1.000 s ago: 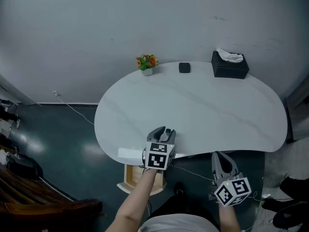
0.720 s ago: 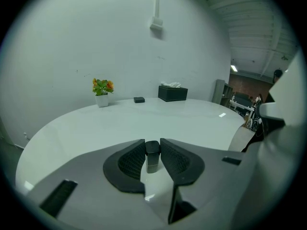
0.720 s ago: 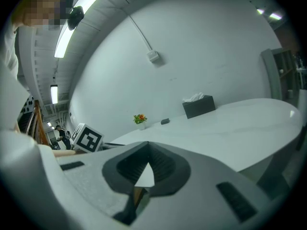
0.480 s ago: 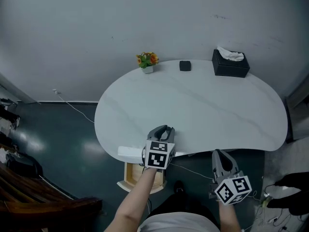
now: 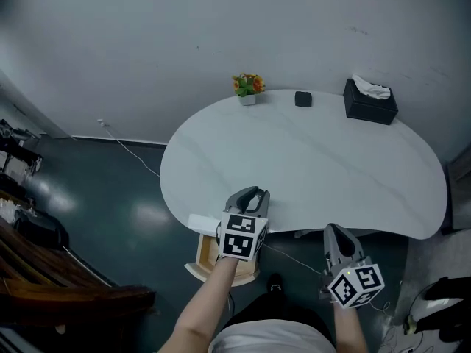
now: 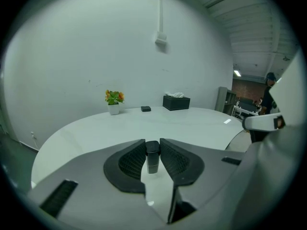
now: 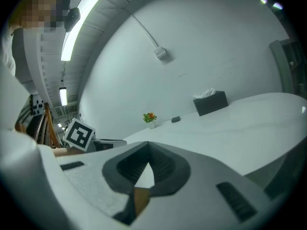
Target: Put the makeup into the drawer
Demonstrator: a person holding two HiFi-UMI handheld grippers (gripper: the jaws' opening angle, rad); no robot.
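A small black makeup tube (image 6: pixel 152 160) stands upright between the pads of my left gripper (image 6: pixel 152 147), which is shut on it. In the head view, the left gripper (image 5: pixel 250 195) hovers over the front edge of the white table (image 5: pixel 309 160). Just below and left of it the wooden drawer (image 5: pixel 208 254) stands pulled out, its white front (image 5: pixel 201 222) under the table's edge. My right gripper (image 5: pixel 337 243) hangs off the table's front edge further right, its jaws (image 7: pixel 147 152) closed with nothing between them.
At the table's far edge stand a small flower pot (image 5: pixel 248 88), a small black box (image 5: pixel 302 98) and a black tissue box (image 5: pixel 370 101). A white cable (image 5: pixel 125 145) runs across the dark floor at the left. Dark furniture (image 5: pixel 44 285) fills the lower left.
My left gripper's jaws have narrowed onto the makeup tube and the hand has lifted slightly. The head view has swung, so the table sits further right. The right gripper has barely moved.
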